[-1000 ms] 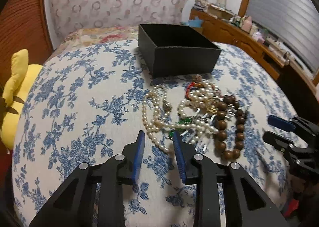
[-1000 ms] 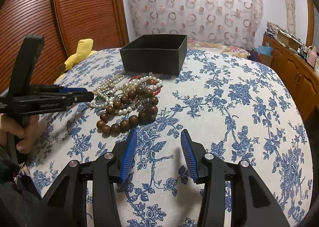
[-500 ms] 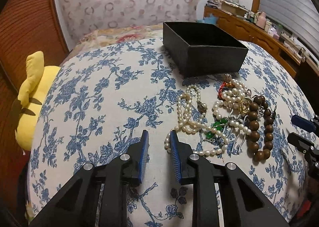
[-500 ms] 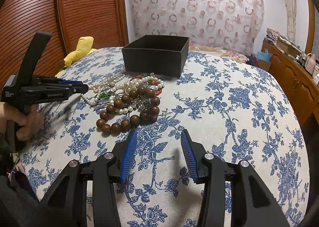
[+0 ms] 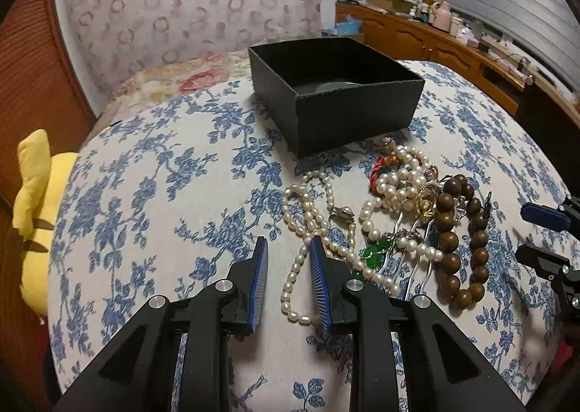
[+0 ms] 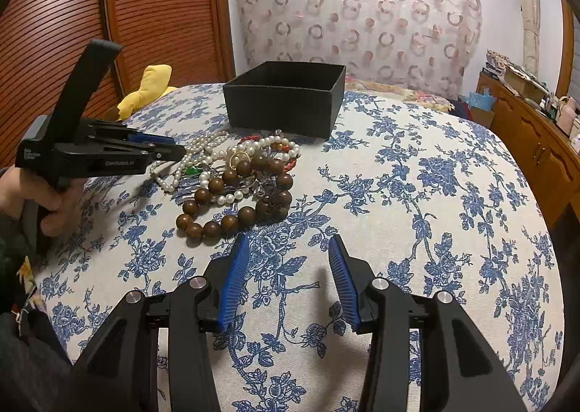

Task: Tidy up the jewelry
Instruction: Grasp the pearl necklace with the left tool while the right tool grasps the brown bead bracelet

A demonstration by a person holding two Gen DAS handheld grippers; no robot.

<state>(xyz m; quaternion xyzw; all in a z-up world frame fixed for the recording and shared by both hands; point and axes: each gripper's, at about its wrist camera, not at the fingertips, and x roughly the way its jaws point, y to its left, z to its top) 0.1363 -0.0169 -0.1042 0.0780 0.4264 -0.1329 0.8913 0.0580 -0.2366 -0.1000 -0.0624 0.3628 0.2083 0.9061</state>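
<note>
A tangle of jewellery lies on the blue-flowered bedspread in front of an open black box. It holds a white pearl necklace, a brown wooden bead bracelet, a green pendant and a gold ring. My left gripper hovers at the pearl necklace's near loop. Its jaws are closing, and the strand shows between them with no pad pressing on it. My right gripper stands open over bare bedspread just short of the bracelet.
A yellow plush toy lies at the bed's left edge by ribbed wooden doors. A cluttered wooden sideboard runs along the right. A person's hand holds the left gripper.
My left gripper's jaws have narrowed and it has rolled a little, settling over the near loop of the pearl necklace. The right gripper has stayed put.
</note>
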